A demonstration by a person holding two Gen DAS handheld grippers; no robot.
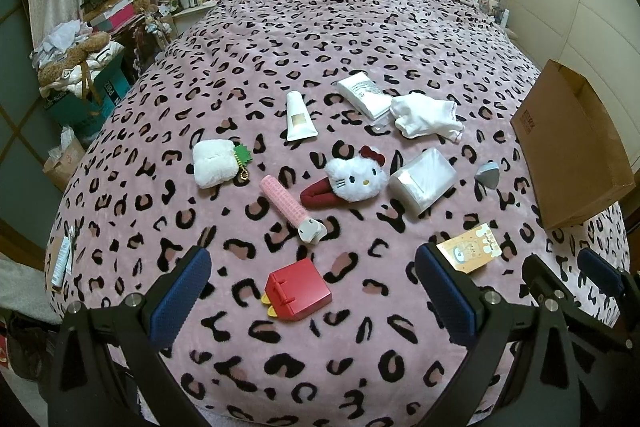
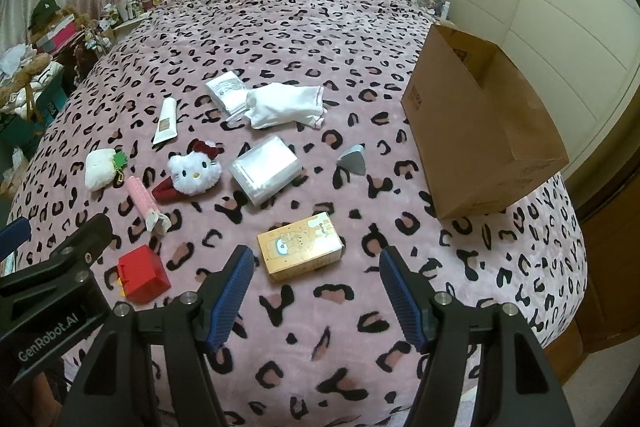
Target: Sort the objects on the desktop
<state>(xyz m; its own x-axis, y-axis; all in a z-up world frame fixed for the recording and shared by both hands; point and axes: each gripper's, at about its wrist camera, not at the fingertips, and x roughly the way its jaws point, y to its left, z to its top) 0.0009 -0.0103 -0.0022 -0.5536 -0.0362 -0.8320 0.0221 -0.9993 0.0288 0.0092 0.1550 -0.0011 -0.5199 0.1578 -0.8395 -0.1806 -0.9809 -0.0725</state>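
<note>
Bed: pink leopard-print bedspread (image 2: pixel 320 39) carries all items.
Box: brown cardboard box (image 2: pixel 480 131), right edge, apparently empty; sorting not begun.
Items: orange carton (image 2: pixel 300 251), red plastic case (image 1: pixel 298 289), others scattered.
Grippers: left gripper (image 1: pixel 312 301), right gripper (image 2: pixel 316 301), fingers spread, empty.

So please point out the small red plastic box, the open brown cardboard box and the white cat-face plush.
Small red plastic box (image 1: pixel 300 287), left wrist view, top face.
Open brown cardboard box (image 2: pixel 460 131), right wrist view, outer side wall.
White cat-face plush (image 2: pixel 194 169), right wrist view, face centre.
</note>
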